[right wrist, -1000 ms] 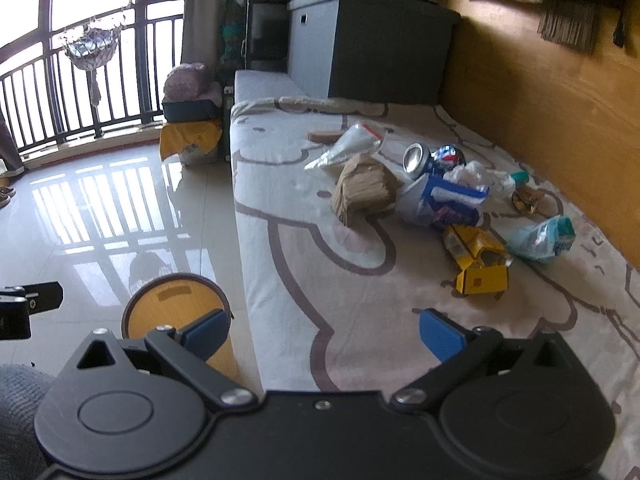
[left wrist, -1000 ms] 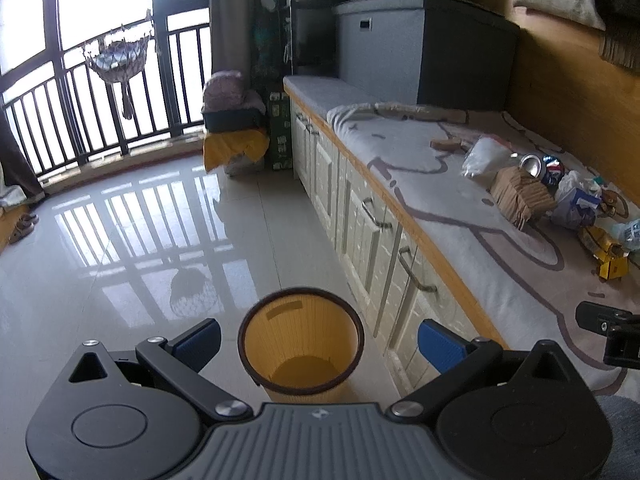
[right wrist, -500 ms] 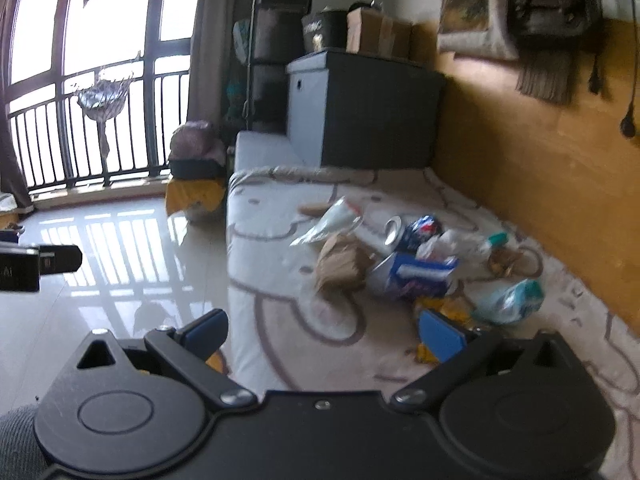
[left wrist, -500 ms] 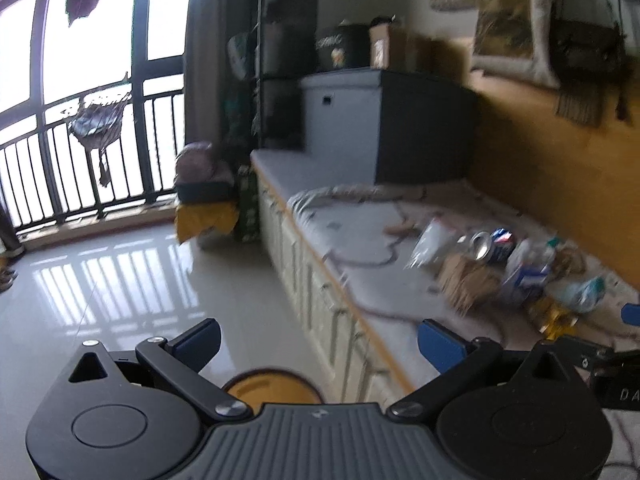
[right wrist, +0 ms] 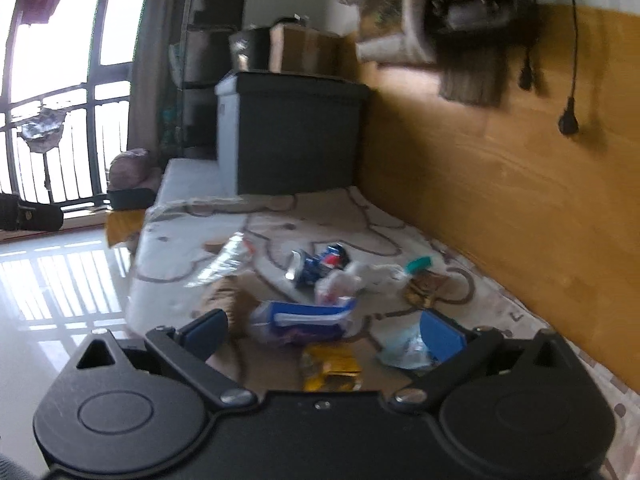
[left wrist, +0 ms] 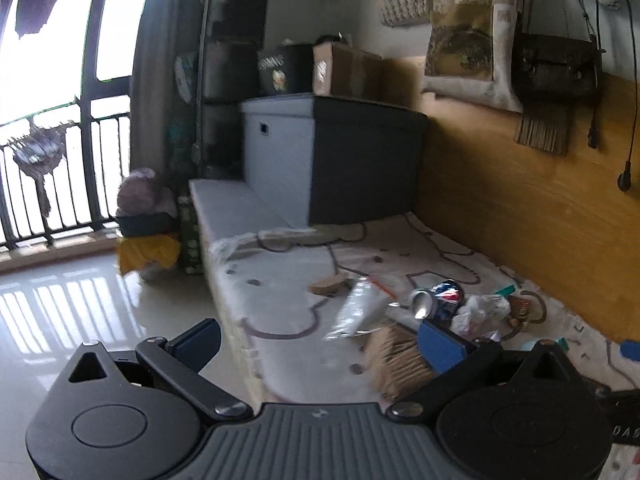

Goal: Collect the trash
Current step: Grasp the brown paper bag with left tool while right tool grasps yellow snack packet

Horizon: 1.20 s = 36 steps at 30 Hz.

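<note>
1. Surface: long window-seat bench w/ a cream blanket printed w/ brown cartoon outlines (left wrist: 288, 304); it runs along a honey-coloured wood-panel wall (right wrist: 500, 184). "Desk" doesn't fit here, so it stays a bench.
2. Far end of bench: big grey-and-dark storage box (left wrist: 332, 160) w/ a cardboard carton (left wrist: 344, 70) on top.
3. Room: glossy pale tile floor (left wrist: 60, 312) on the left, black balcony railing (left wrist: 80, 184) behind it w/ bright daylight. Fabric bags hang on the wall above the bench.
4. Trash sits in a loose pile mid-bench, nearer the wall side: crushed blue soda can (right wrist: 320, 266), clear crinkled plastic bag (left wrist: 356, 308), tan corrugated paper wad (left wrist: 396, 360), white crumpled plastic (right wrist: 352, 280).
5. Closer to right-wrist cam: blue-and-white plastic wrapper pack (right wrist: 308, 318), yellow crushed carton (right wrist: 332, 368), pale blue film wrapper (right wrist: 404, 348). Both views are blurred, so labels unreadable.
6. Left tongs (left wrist: 318, 344): blue pads spread wide, nothing between them, above the bench edge.
7. Right tongs (right wrist: 324, 330): also spread apart, empty, over the near trash.
</note>
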Each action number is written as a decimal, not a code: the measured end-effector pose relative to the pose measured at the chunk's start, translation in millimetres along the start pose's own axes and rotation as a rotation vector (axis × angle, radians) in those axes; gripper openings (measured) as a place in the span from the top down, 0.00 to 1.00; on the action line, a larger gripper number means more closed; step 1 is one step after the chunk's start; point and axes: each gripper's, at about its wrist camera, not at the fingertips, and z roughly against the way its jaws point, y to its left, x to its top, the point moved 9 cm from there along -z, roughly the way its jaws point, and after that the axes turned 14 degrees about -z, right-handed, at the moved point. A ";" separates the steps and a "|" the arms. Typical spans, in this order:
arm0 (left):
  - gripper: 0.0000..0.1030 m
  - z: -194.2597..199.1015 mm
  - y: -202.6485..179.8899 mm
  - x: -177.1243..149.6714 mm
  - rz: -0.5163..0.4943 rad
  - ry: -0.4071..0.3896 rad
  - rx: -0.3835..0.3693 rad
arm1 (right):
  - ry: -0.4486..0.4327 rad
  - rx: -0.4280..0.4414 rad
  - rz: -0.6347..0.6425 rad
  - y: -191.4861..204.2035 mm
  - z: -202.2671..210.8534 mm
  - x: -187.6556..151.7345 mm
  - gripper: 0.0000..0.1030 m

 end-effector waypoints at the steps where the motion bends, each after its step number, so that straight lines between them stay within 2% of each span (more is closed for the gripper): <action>1: 0.00 -11.0 -5.3 0.5 0.001 0.012 -0.016 | 0.011 -0.005 -0.006 -7.1 -9.4 -1.1 0.00; 5: 0.00 -56.6 -25.8 -4.9 0.002 0.075 -0.059 | 0.053 0.000 -0.030 -26.5 -42.7 -11.0 0.00; 10: 0.00 -110.3 -48.3 -20.5 0.065 0.176 -0.159 | 0.134 0.004 -0.021 -37.6 -78.6 -29.0 0.00; 18: 0.00 -184.6 -66.2 -37.9 0.150 0.297 -0.204 | 0.277 0.008 -0.023 -38.5 -124.5 -56.0 0.01; 24: 0.01 -215.5 -66.3 -53.5 0.253 0.371 -0.247 | 0.327 0.029 -0.019 -29.1 -144.7 -63.8 0.18; 27: 0.06 -222.6 -70.7 -61.7 0.271 0.396 -0.280 | 0.358 0.049 -0.019 -21.9 -150.7 -68.7 0.23; 30: 0.14 -228.3 -73.6 -70.3 0.297 0.417 -0.300 | 0.383 0.050 -0.005 -15.3 -153.8 -75.5 0.34; 31: 0.19 -228.2 -74.7 -71.7 0.317 0.415 -0.315 | 0.386 0.046 -0.002 -13.6 -153.6 -77.3 0.42; 33: 0.29 -225.7 -77.8 -71.3 0.325 0.405 -0.338 | 0.380 0.037 -0.005 -11.9 -150.6 -77.5 0.48; 35: 0.43 -221.9 -80.4 -72.4 0.323 0.408 -0.350 | 0.360 0.029 -0.014 -12.5 -144.5 -74.3 0.59; 36: 0.45 -219.0 -80.6 -72.7 0.322 0.408 -0.348 | 0.355 0.030 -0.019 -13.1 -141.2 -72.5 0.62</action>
